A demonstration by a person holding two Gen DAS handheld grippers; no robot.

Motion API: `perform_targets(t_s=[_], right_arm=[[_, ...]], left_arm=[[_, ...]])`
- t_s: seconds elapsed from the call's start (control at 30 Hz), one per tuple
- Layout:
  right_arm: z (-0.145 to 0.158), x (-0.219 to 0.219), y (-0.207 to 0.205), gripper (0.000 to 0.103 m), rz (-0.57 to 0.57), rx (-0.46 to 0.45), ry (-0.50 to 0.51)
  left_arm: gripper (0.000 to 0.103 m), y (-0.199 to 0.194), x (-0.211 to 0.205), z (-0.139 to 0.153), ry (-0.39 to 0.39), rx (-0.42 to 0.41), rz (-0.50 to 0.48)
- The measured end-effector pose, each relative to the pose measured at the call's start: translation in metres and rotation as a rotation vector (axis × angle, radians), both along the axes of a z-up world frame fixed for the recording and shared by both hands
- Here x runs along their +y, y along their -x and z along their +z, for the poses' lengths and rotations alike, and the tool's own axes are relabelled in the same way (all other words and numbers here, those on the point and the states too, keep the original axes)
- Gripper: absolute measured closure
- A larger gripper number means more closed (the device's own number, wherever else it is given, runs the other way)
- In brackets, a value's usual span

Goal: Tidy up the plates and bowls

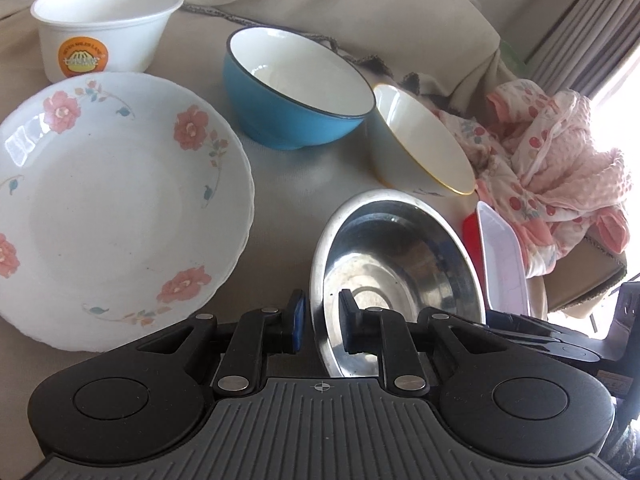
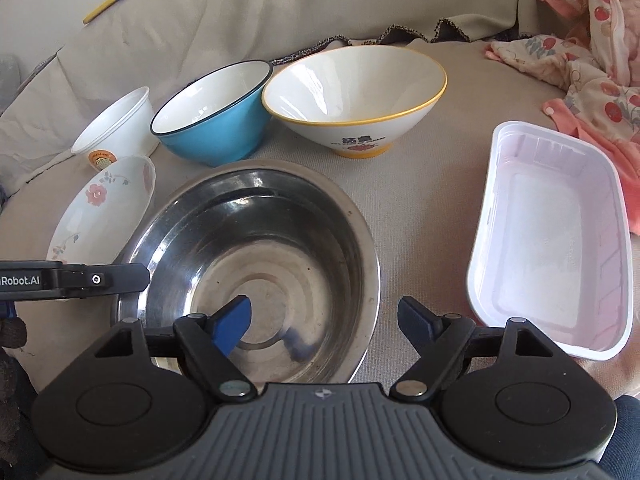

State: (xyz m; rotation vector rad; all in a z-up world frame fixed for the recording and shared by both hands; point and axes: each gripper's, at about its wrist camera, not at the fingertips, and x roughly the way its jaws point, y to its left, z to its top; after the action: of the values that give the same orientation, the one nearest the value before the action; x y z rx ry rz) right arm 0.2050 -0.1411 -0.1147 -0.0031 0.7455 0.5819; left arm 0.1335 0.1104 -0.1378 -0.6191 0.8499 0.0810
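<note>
The left tool (image 1: 319,326) is pinching the near rim of the round stainless-steel bowl (image 1: 396,272), one pad outside the wall and one inside, so the step in hand looks like moving this bowl to its place. The bowl is sitting on the beige cloth-covered sofa seat (image 1: 288,176), between the white floral-patterned plate (image 1: 116,208) on its left and the white rectangular plastic tray (image 2: 556,236) on its right. Behind it are standing the blue bowl with a white inside (image 1: 296,92), the white conical bowl with a yellow rim (image 2: 356,96) and the white plastic tub with an orange sticker (image 1: 104,28). A pink cherry-print cloth (image 1: 560,168) is lying bunched at the far right.

The right tool (image 2: 326,318) is hanging spread wide over the bowl's near right rim, one finger over the inside, the other outside, pressing on nothing.

Next, I judge, the right tool is needing either to close on that rim for a two-sided lift or to turn toward another dish, perhaps the tray. The thin, slick steel rim calls for a firm, level grip to keep the bowl from tipping or slipping.
</note>
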Motion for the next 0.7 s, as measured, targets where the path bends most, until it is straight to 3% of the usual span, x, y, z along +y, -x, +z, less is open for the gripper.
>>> perform_targets(t_s=[0.07, 0.2, 0.27, 0.47, 0.57, 0.7], right_arm=[[0.000, -0.003, -0.005, 0.024, -0.031, 0.017, -0.015], [-0.003, -0.001, -0.012, 0.051, -0.037, 0.054, -0.013], [-0.001, 0.001, -0.011, 0.057, -0.031, 0.053, -0.011], [0.026, 0.008, 0.008, 0.058, -0.001, -0.036, -0.030], [0.048, 0.027, 0.016, 0.058, 0.057, -0.105, -0.047], [0.058, 0.074, 0.019, 0.058, 0.133, -0.143, -0.030]], left_arm=[[0.084, -0.005, -0.003, -0.004, 0.006, 0.010, -0.007], [0.084, -0.009, -0.009, -0.006, -0.035, 0.006, -0.018], [0.084, -0.005, -0.010, -0.004, -0.034, -0.014, -0.023], [0.084, 0.023, 0.004, 0.018, -0.022, -0.091, 0.008], [0.084, 0.041, 0.022, 0.037, -0.060, -0.151, 0.062], [0.084, 0.061, 0.047, 0.045, -0.120, -0.162, 0.148]])
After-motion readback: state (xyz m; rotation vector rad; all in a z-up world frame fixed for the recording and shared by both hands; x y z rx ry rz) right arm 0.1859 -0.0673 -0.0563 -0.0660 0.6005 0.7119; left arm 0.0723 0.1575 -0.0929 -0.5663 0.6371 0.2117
